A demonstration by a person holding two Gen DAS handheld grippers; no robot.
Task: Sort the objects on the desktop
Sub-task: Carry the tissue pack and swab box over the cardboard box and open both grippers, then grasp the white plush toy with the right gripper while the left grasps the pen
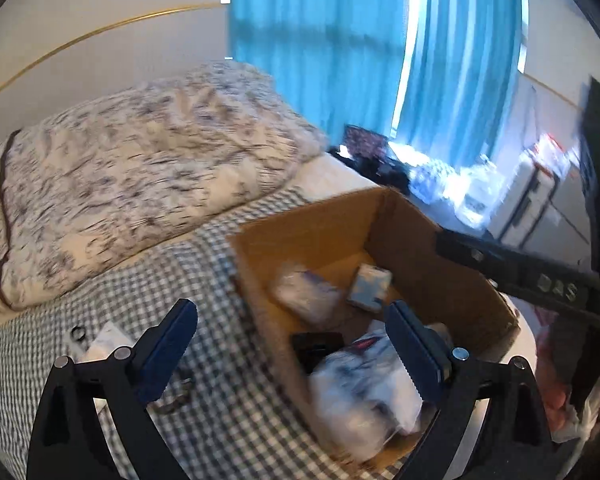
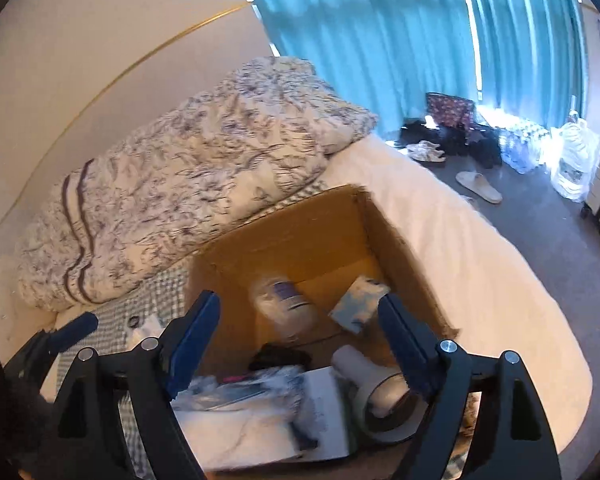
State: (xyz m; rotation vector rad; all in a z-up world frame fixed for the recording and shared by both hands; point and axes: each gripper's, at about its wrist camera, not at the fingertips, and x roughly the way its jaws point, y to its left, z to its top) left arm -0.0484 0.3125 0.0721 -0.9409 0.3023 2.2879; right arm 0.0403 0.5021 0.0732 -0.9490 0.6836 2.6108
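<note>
Left wrist view: the left tongs (image 1: 292, 344) stand wide apart and hold nothing, poised over the near left wall of the cardboard box (image 1: 440, 240), which sits on the bed's checked cloth (image 1: 100, 352) near the bed's right edge. Inside lie a crinkled plastic bag (image 1: 360, 384), a small pale blue packet (image 1: 370, 286), a clear wrapped pack (image 1: 304, 292) and something flat and black (image 1: 316, 344). Outside the box on the cloth rest a small dark ring (image 1: 79, 334) and a white scrap (image 1: 108, 340), probably still to be sorted. Both look light; the ring is small and hard and may slip, so a pinch across its rim seems best.

Right wrist view: the right tongs (image 2: 300, 336) are likewise spread and empty above the box. A tape roll (image 2: 380, 392) lies by its near right corner, stiff and easily gripped across the wall. The bag looks soft and slippery, so gather a fold.
</note>
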